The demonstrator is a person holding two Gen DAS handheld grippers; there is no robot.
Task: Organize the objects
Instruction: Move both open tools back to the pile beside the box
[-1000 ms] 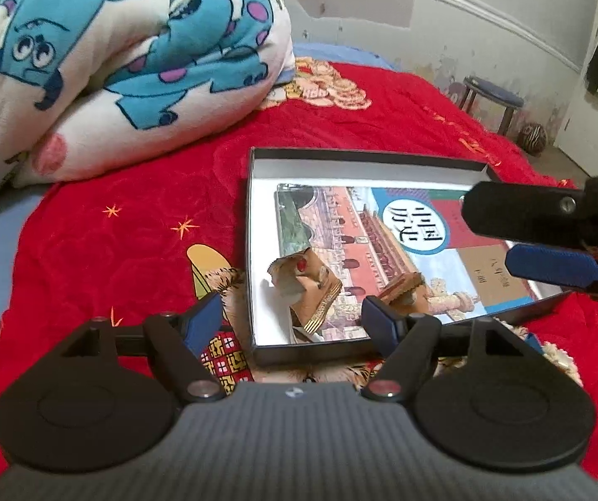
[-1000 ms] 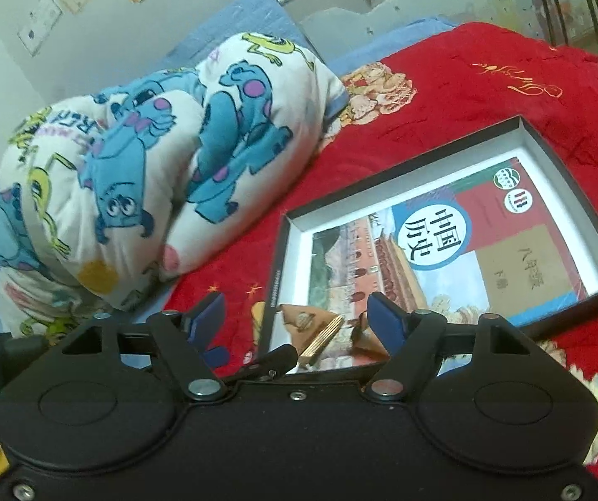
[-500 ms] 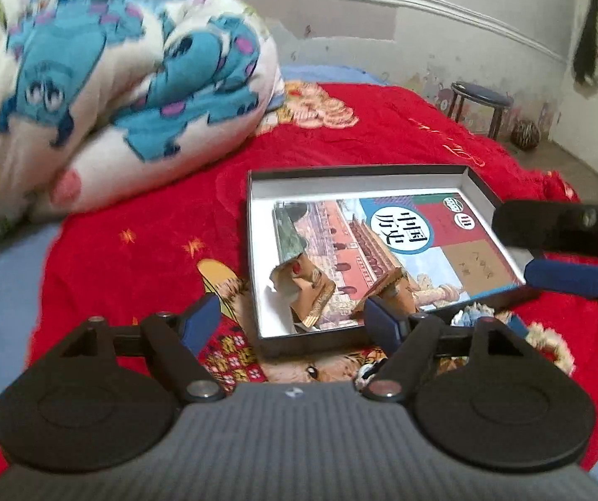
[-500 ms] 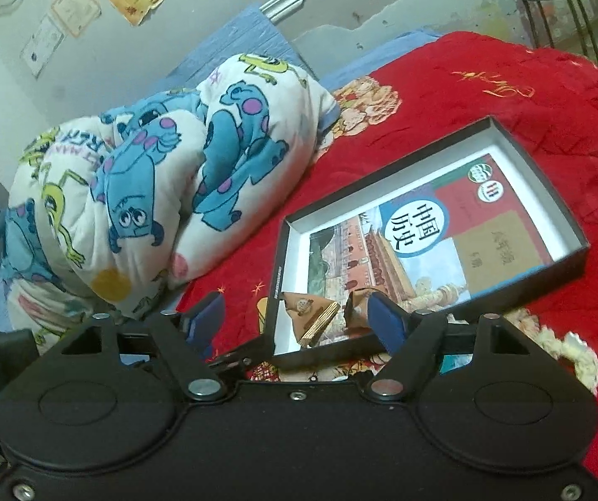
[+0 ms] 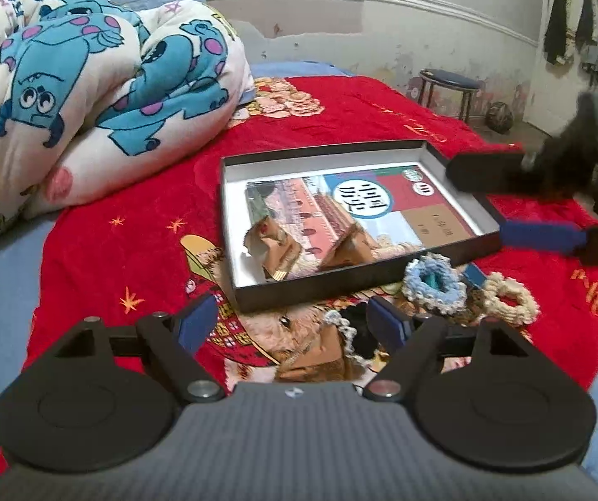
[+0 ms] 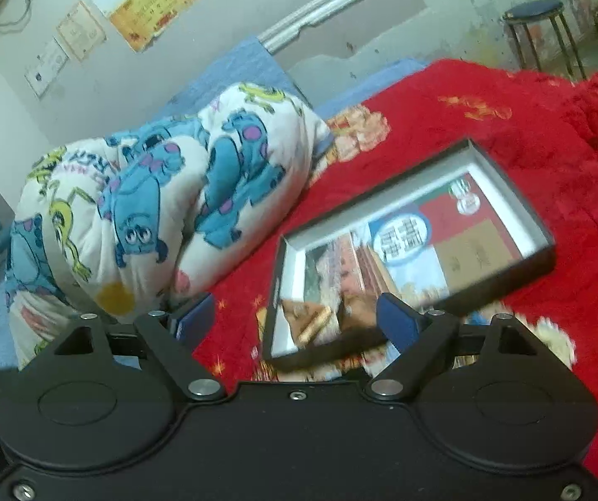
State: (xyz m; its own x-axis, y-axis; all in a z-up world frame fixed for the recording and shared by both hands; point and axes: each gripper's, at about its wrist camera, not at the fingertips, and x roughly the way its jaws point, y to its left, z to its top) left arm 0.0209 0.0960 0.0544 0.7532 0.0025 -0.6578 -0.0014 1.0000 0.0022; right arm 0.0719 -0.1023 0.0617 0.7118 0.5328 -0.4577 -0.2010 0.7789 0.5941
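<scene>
The shallow black cardboard box with a white inside (image 5: 457, 246) lies flat on the red plush bedspread (image 5: 123, 225) of the bed, well clear of the rolled white quilt printed with blue monsters (image 5: 90, 96). It looks light and fairly stiff, though its thin walls would likely buckle under a hard pinch; a wall's top edge near a corner seems the safest hold. Flat on its floor lies a glossy colour-printed book with a blue roundel (image 5: 365, 200), probably slick and hard to lift without getting under an edge. On the book's near end sit two small folded brown paper pieces (image 5: 273, 242), light and easily crushed, best taken by a stiff fold.

Just outside the box's near wall, on the bedspread, lie three soft hair scrunchies: a pale blue crocheted one (image 5: 434, 277), touching or almost touching the wall, a cream one (image 5: 507, 298) beside it, and a black one with a white lace trim (image 5: 353, 330) nearest the camera. They should be light, squashy and non-slip, so a pinch across one side of the ring would do.

The left hand-held gripper (image 5: 294, 323) has its jaws spread wide and empty above the black scrunchie. The right hand-held gripper (image 6: 294, 321) has just been opening and carries nothing; the box's near corner shows beyond its jaws.
</scene>
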